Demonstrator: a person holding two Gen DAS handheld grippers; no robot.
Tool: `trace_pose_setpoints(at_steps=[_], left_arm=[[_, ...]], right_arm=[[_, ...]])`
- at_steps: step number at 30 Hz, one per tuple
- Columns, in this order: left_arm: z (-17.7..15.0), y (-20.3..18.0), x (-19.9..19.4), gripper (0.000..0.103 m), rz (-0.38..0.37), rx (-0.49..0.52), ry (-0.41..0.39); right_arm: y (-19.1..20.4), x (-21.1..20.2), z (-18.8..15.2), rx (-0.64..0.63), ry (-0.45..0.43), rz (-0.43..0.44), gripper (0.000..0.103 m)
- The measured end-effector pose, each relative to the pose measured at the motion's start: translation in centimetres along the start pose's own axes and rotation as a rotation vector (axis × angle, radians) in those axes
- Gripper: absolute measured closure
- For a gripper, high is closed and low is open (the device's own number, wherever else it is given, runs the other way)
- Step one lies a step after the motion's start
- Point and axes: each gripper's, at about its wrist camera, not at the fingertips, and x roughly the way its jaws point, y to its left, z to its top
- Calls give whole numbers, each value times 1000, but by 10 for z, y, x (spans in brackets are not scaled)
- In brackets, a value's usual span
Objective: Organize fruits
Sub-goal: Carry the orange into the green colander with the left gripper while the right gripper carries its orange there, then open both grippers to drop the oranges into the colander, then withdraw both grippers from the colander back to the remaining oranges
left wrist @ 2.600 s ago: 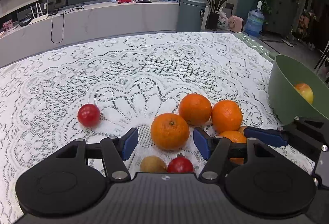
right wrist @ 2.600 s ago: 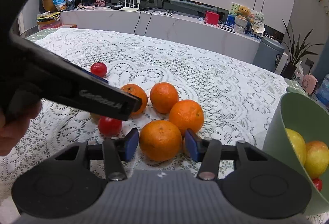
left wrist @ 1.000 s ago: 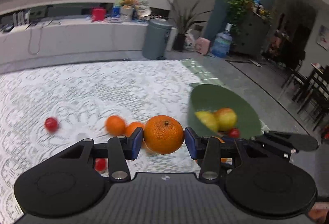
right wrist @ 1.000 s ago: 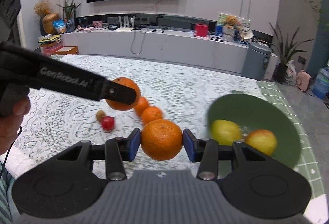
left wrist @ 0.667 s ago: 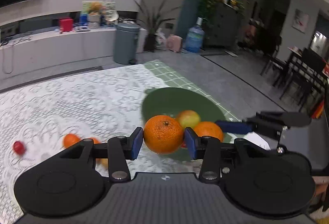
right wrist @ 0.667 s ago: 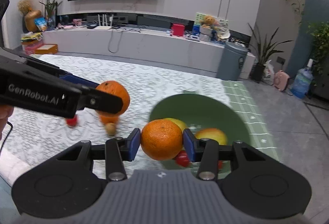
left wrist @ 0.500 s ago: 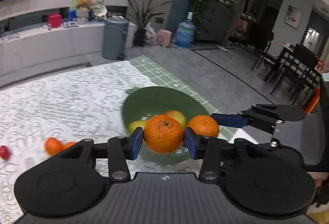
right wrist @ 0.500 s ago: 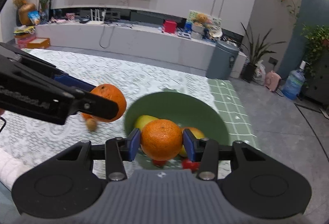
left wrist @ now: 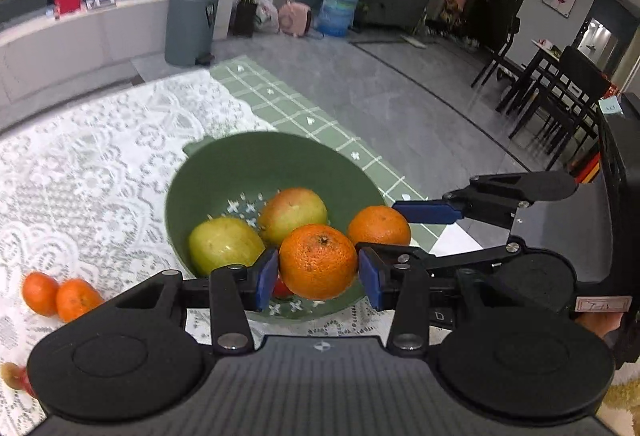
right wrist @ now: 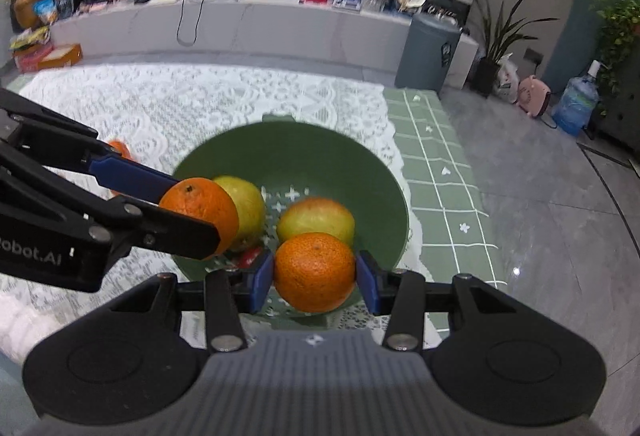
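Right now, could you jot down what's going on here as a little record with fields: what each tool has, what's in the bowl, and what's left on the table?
left tool: shut on a round orange, above the near side of the bowl
right tool: shut on a second round orange, also over the bowl
container: green plastic colander bowl on a white lace tablecloth
in bowl: two yellow-green apples, a small red fruit partly hidden
left on cloth: two small oranges
step: both oranges not yet released

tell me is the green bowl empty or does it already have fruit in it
Not empty: the green bowl already holds two yellow-green apples and a small red fruit.
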Motion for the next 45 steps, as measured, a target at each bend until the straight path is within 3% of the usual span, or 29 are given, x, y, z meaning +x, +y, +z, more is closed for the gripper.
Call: trace_pose_setpoints(at_steps=[15, 22, 41, 45], left_arm=[[1, 12, 23, 53, 9, -49, 127], [3, 16, 30, 53, -7, -89, 173], [3, 18, 31, 51, -25, -136, 183], [4, 18, 26, 47, -19, -139, 172]], right_arm=[[12, 37, 11, -146, 151, 27, 60], [11, 50, 13, -145, 215, 64, 60], [7, 51, 14, -116, 255, 69, 58], [6, 44, 16, -114, 236, 52, 46]])
